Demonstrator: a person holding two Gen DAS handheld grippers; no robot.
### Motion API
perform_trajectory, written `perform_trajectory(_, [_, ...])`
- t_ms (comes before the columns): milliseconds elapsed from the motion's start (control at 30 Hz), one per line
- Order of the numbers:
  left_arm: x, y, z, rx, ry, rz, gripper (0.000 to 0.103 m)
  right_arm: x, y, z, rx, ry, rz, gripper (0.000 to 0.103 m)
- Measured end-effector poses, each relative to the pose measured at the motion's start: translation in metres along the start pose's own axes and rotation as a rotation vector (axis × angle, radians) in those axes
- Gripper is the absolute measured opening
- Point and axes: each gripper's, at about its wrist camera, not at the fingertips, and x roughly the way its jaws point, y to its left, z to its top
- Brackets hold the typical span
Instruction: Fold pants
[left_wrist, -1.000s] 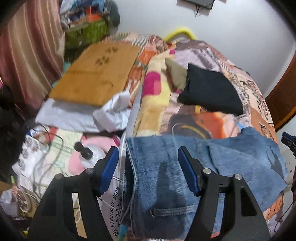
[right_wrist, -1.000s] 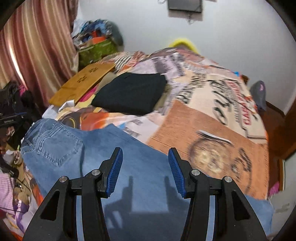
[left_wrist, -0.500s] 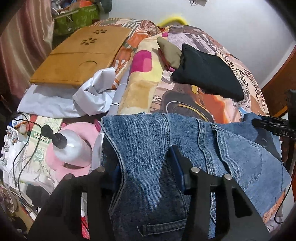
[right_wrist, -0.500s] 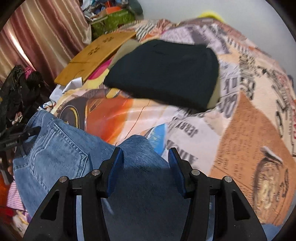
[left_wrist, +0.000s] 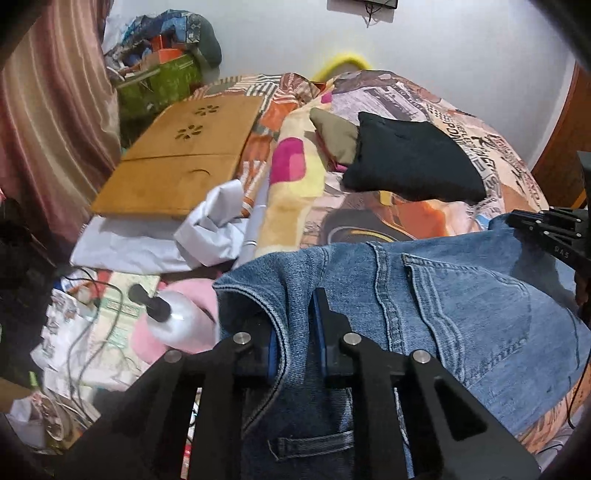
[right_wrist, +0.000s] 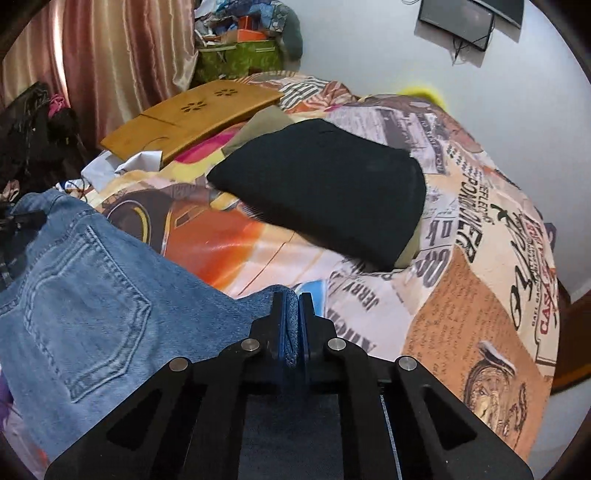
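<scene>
Across the near end of the bed (right_wrist: 480, 332), blue jeans (left_wrist: 443, 306) spread seat side up, one back pocket (left_wrist: 469, 306) showing between the two tools. Left gripper (left_wrist: 297, 332) set at the waistband edge, fingers closing with a thick fold of denim between them, blue pads against the cloth on both sides. Right gripper (right_wrist: 291, 325) at the far side of the garment, fingers clenched tight on a bunched edge of the jeans, a thin strip of denim pinched between the pads. Farther up the patterned bedspread, a folded black garment (right_wrist: 325, 188) resting flat, well apart from the jeans. Beyond it to the left, a wooden lap tray (left_wrist: 184, 155) near the curtain (left_wrist: 55, 110). Beside the bed's left edge, a clear pump bottle (left_wrist: 173, 317) among cables and papers.
</scene>
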Motion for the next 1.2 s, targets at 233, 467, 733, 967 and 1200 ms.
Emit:
perform_trajectory(233, [0.003,0.011,0.002,-0.011,0.058,-0.044,0.027,0.008,-0.006,0.004,0.019,0.057,0.034,0.007])
perform_trajectory(467, [-0.047,0.037,-0.013,-0.069,-0.009,-0.080,0.028,-0.037,-0.011,-0.013,0.063,0.030,0.056,0.033])
perform_trajectory(733, [-0.056,0.034,-0.063,-0.070,0.017,-0.139,0.061,-0.073,0.001,-0.053,0.122,0.020,0.110,0.033])
perform_trajectory(967, [-0.050,0.025,-0.084,-0.047,-0.003,-0.087,0.021,-0.091,0.016,-0.088,0.124,0.027,0.066,0.033])
perform_trajectory(1200, [-0.054,0.026,-0.090,0.027,-0.037,-0.004,0.016,-0.093,0.016,-0.108,0.182,0.045,0.077,0.034])
